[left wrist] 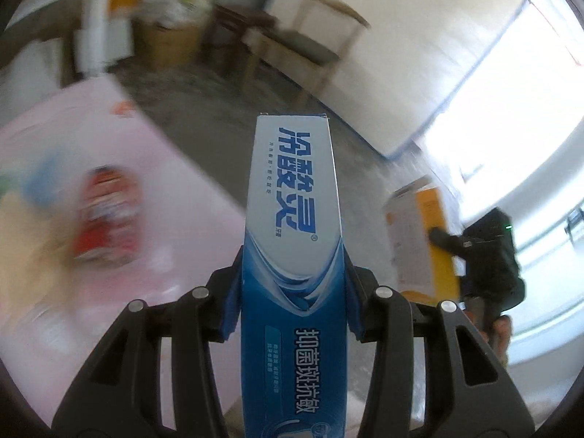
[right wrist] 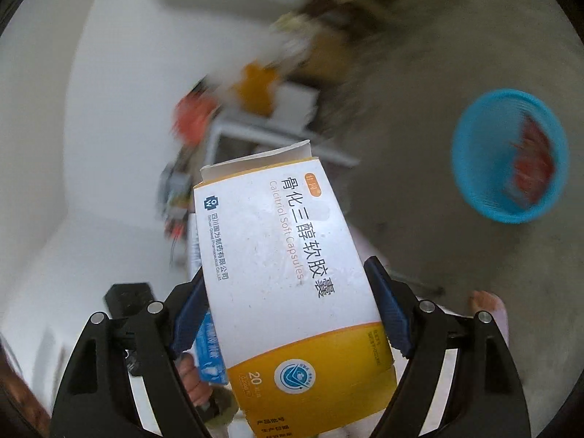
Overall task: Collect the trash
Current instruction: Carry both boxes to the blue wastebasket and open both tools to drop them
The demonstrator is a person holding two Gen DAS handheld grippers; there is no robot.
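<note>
My left gripper is shut on a long blue and white toothpaste box, which sticks out forward over the floor. In the right wrist view my right gripper is shut on a white and yellow medicine box with its end flap open. That same medicine box shows at the right of the left wrist view, held by the black right gripper. A blue basket stands on the grey floor to the right, with something red inside it. The toothpaste box shows again, low and left of the medicine box.
A pink table lies to the left with a blurred red packet on it. Behind stand a wooden chair, a leaning mattress and a full cardboard bin. A person's foot rests on the floor.
</note>
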